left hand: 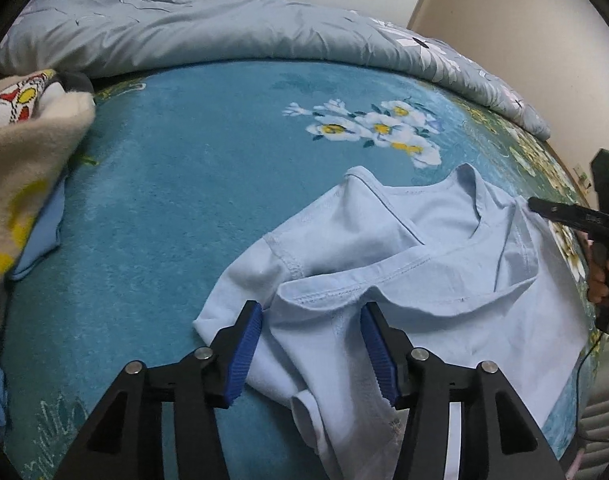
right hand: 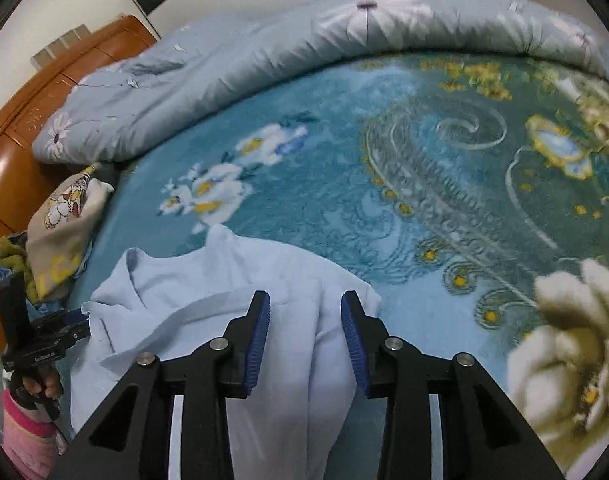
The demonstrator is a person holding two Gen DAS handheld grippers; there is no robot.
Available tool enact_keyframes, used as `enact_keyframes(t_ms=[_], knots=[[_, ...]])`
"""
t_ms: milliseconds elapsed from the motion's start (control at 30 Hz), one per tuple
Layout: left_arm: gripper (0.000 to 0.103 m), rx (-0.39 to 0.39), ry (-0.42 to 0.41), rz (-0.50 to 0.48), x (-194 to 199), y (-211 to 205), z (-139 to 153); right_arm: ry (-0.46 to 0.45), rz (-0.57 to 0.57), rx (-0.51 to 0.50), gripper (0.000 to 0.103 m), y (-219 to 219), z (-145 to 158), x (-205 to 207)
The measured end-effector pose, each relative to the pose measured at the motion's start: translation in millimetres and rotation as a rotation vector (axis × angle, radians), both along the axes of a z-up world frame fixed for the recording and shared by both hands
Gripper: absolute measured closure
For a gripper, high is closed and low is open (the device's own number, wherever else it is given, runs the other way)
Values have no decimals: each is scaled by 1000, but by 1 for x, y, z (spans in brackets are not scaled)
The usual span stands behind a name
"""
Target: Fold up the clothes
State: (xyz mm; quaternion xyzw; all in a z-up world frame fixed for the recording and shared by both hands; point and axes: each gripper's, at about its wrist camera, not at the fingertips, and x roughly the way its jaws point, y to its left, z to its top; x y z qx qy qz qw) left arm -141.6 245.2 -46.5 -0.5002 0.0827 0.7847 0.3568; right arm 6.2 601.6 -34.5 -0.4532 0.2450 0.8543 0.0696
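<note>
The pale blue cotton T-shirt [left hand: 404, 264] lies crumpled on the teal floral plush blanket [left hand: 176, 184] that covers the bed, its hem doubled back over the body and one sleeve spread toward the left. The left gripper [left hand: 310, 350] is spread above the near hem, with cloth visible between the blue pads but no pad pressing on it. The right gripper [right hand: 305, 342] is likewise spread over a raised ridge of the same shirt and pinches nothing. Risk: the garment is not flat, so a fold started from this state probably locks in the bunched hem and the twisted neckline. A closure on the ridge may take several layers at once and drag the whole shirt instead of a single edge. The plush blanket surface may also hold the fabric and resist smoothing. The left wrist view shows the neckline, the stitched hem and the other gripper at the right edge. The right wrist view alone shows the orange wooden headboard [right hand: 20, 148], a pink sleeve [right hand: 28, 436] on the hand holding the left gripper, and the cream printed garment [right hand: 60, 224] lying well apart from the shirt, beside the grey-blue quilt [right hand: 192, 92].
</note>
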Motion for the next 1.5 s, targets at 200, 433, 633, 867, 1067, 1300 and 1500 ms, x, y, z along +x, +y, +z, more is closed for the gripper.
enact_keyframes(t_ms=[200,433,633,867,1067,1300,1500], knots=[[50,28,19,12,0,0,0,22,-9,-46,76,1,-6,2],[94,24,79,35,6,-6,9,72,25,-14,99,-9,8,5],[95,99,138,43,9,-12,41,177,10,-1,99,-4,42,13],[96,69,125,97,-21,-8,43,116,-70,-15,99,14,31,0],[102,-11,110,174,-49,-6,21,-21,-117,-44,99,20,-13,-17],[103,6,62,230,-46,-25,16,-1,-126,-60,94,25,-6,-3],[99,90,84,229,-5,-40,48,55,-168,-165,67,26,1,57]])
